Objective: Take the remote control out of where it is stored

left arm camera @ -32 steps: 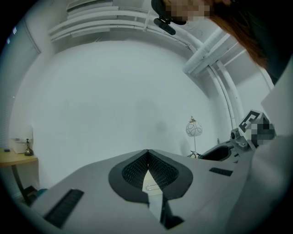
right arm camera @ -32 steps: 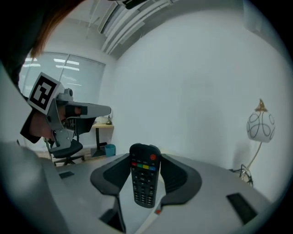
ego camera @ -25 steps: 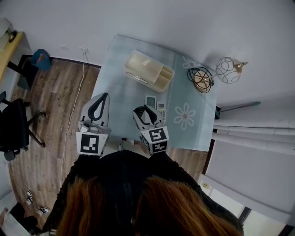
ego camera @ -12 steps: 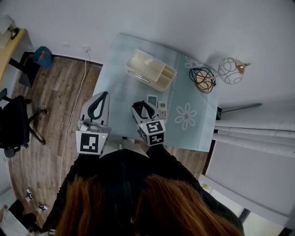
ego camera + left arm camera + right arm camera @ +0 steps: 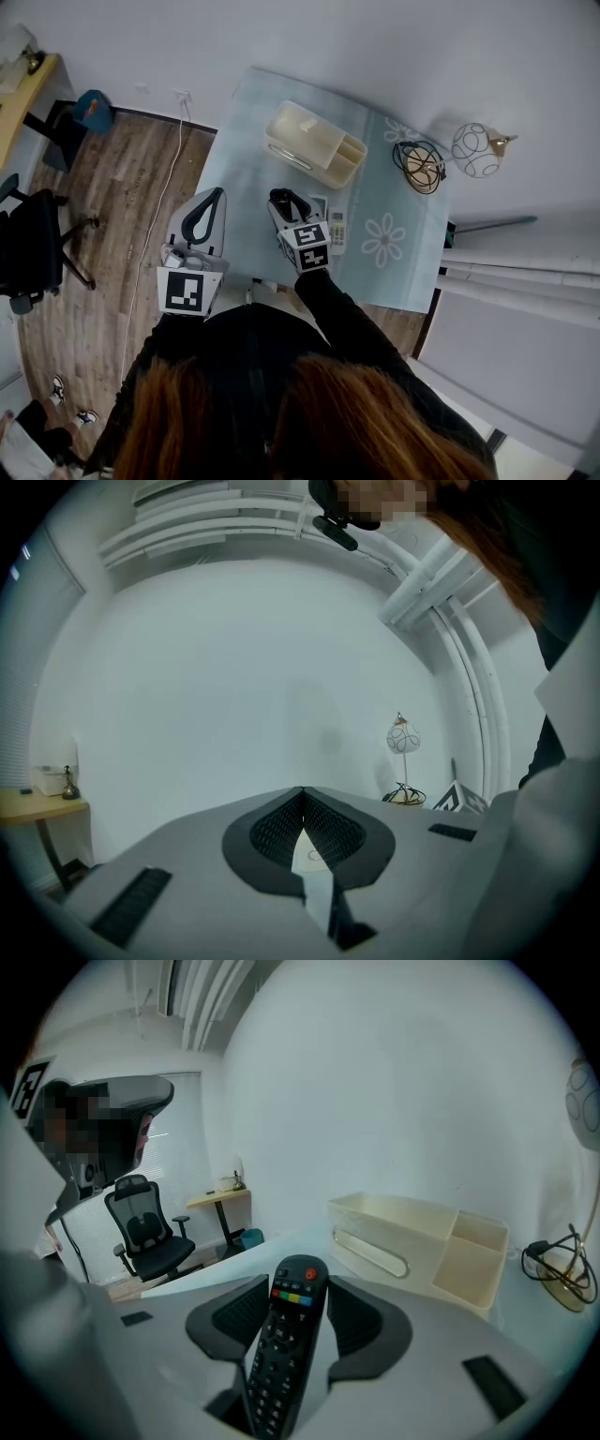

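My right gripper (image 5: 289, 201) is shut on a black remote control (image 5: 289, 1344) that lies lengthwise between its pads, red power button at the far end. It hangs over the light blue tablecloth (image 5: 253, 187), just in front of the cream storage box (image 5: 314, 145), whose compartments (image 5: 412, 1232) look empty. A white remote (image 5: 336, 230) lies on the cloth beside this gripper. My left gripper (image 5: 212, 195) is shut on nothing, its pads meeting at the tips (image 5: 303, 791), and it hovers at the table's left edge.
A black wire basket (image 5: 420, 164) and a round wire lamp (image 5: 476, 150) stand at the table's far right corner. A black office chair (image 5: 33, 253) and a white cable (image 5: 159, 197) are on the wooden floor to the left. The wall runs behind the table.
My right gripper has moved farther over the table toward the cream box and lower, carrying the black remote; it now covers one white remote. The left gripper has stayed put.
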Tool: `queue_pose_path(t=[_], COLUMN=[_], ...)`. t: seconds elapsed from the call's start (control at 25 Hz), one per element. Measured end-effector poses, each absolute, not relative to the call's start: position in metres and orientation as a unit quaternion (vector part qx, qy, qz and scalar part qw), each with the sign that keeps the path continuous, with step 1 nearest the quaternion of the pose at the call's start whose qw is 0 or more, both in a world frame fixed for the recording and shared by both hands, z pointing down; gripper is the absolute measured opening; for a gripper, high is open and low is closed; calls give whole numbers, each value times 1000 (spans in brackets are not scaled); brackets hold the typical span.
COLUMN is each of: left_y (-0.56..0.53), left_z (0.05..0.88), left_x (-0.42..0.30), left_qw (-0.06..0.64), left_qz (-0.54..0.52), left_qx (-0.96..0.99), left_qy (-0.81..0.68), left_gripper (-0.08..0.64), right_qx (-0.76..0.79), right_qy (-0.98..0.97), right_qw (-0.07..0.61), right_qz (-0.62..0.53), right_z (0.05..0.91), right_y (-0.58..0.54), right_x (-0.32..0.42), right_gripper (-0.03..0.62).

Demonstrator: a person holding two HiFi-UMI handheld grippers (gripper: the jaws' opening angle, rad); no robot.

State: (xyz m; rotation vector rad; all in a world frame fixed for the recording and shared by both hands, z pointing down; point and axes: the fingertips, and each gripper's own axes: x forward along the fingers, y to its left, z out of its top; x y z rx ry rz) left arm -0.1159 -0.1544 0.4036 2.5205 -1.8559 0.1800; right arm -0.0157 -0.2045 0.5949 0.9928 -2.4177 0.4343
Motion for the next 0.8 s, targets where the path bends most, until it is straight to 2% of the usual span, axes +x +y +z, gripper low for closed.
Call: queue_pose_path(t=[0.12, 0.16, 0.4, 0.8], left_y=[-154, -154, -156, -157], left_z=[405, 405, 406, 406], left_x=[-120, -121, -123, -123], left_qw=[6, 7, 8, 7], left_qz=[56, 55, 55, 54], left_qx=[802, 801, 800, 801], left_qy=[-595, -595, -597, -596], left_gripper=[5, 5, 5, 5], right_qx=[372, 375, 375, 384], right_qy=[-881, -879, -876, -874], right_qw=[246, 248, 260, 261], right_qz=[159, 157, 157, 142], right_z=[605, 608, 620, 615], right_y=[-214, -217, -221, -219], right_x=[-15, -14, -15, -17], right_gripper=[194, 156, 148, 28])
